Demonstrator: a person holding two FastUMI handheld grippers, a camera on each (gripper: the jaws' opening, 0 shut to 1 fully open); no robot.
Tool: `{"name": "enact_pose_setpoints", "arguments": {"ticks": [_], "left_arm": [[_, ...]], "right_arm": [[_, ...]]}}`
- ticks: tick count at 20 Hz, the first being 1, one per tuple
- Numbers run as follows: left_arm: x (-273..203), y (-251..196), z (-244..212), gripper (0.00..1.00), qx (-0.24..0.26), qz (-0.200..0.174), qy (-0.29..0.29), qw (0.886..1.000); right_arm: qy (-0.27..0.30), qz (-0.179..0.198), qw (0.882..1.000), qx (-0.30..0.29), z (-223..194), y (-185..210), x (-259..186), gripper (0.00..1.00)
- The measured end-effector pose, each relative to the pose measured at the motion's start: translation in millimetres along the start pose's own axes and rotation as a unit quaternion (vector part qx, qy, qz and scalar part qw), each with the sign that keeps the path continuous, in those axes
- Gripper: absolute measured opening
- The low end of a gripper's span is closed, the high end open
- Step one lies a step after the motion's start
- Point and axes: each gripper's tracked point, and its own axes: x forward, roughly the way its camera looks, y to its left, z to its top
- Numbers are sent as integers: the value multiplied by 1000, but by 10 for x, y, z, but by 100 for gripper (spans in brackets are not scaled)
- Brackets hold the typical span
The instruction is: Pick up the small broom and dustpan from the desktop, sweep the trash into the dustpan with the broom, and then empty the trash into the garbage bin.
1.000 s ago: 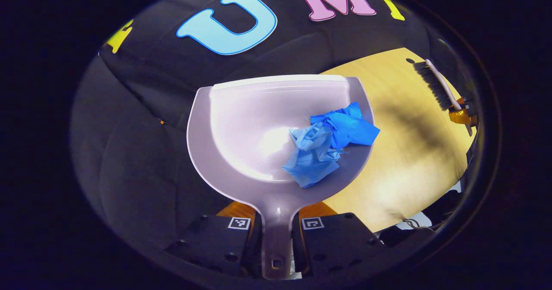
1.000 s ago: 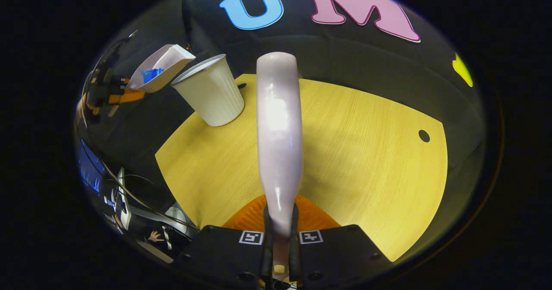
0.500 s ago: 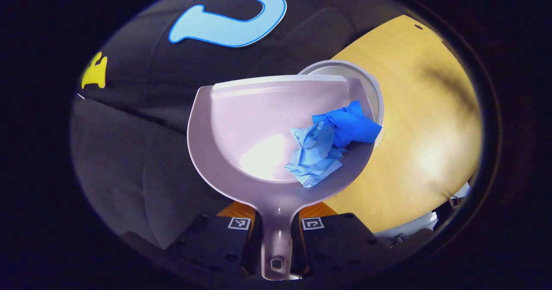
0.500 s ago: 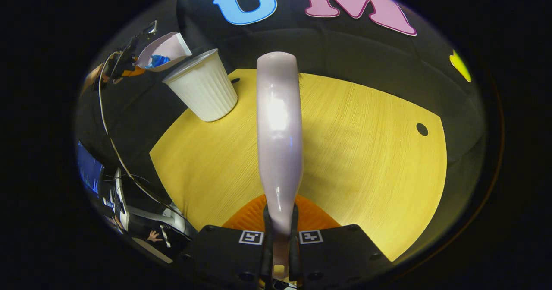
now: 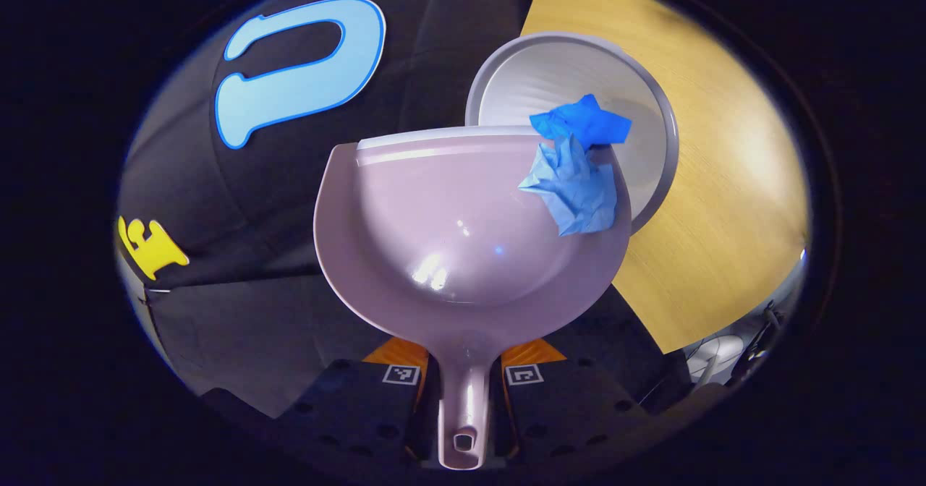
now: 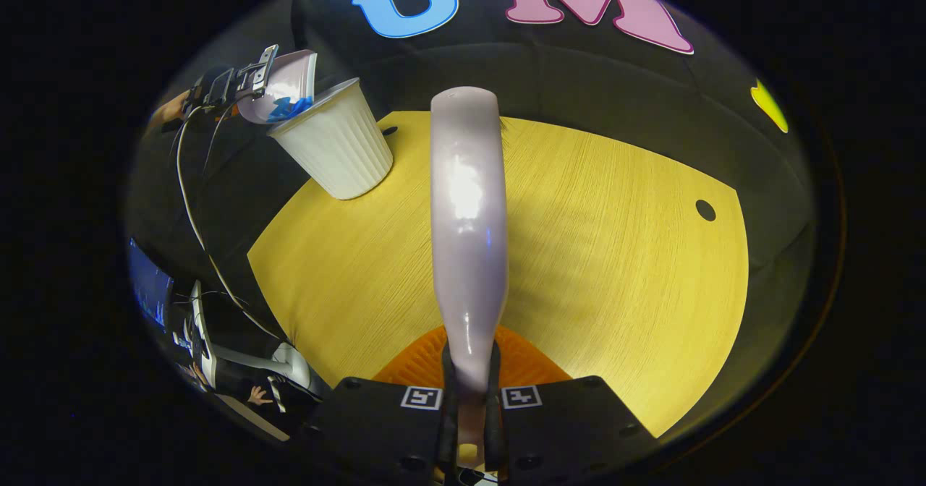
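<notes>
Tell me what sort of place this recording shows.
Probably a staged recording booth: a black cloth wall backs a wooden desktop, where a white garbage bin stands and cables trail off.

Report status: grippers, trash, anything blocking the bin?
Left gripper shut on dustpan handle, right gripper shut on broom. Dustpan tipped over bin; blue trash at the lip, not yet in. Nothing blocking.
</notes>
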Motion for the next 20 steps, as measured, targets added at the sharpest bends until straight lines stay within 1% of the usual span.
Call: {"name": "enact_pose_setpoints", "arguments": {"ticks": [2, 4, 5, 6, 7, 9, 11, 14, 16, 17, 19, 20], "left_arm": [[-14, 60, -12, 28, 37, 27, 2, 999], [3, 92, -32, 27, 77, 55, 3, 996], [0, 124, -38, 27, 89, 66, 2, 994], [4, 134, -40, 27, 86, 71, 0, 994], [9, 108, -35, 27, 69, 67, -2, 995], [2, 35, 2, 27, 17, 39, -11, 999], [-6, 23, 15, 27, -25, 20, -24, 999], [-71, -15, 144, 27, -82, 18, -50, 995], [-95, -63, 243, 27, -138, 4, -73, 988], [-104, -107, 289, 27, -168, -5, -86, 982], [-194, -136, 423, 27, -225, -21, -115, 967], [-216, -122, 516, 26, -253, -34, -130, 958]], "right_arm": [[1, 1, 1000, 0, -8, -10, -7, 15], [2, 0, 1000, -1, -8, -13, -1, 15], [2, -1, 1000, -2, -11, -12, -1, 15], [2, -2, 1000, -2, -7, -14, 1, 15], [2, -1, 1000, -2, -11, -8, 0, 15], [1, -3, 1000, -1, -7, 1, 6, 15], [-3, -4, 1000, -1, -3, 16, -24, 16], [-15, -3, 1000, -4, 1, 12, -54, 16], [-22, 6, 1000, -2, -2, 14, -59, 15], [-27, 8, 1000, -3, -6, 0, -66, 15], [-35, 9, 999, -6, -13, -8, -45, 15], [-40, 9, 999, -5, -10, -7, -52, 15]]}}
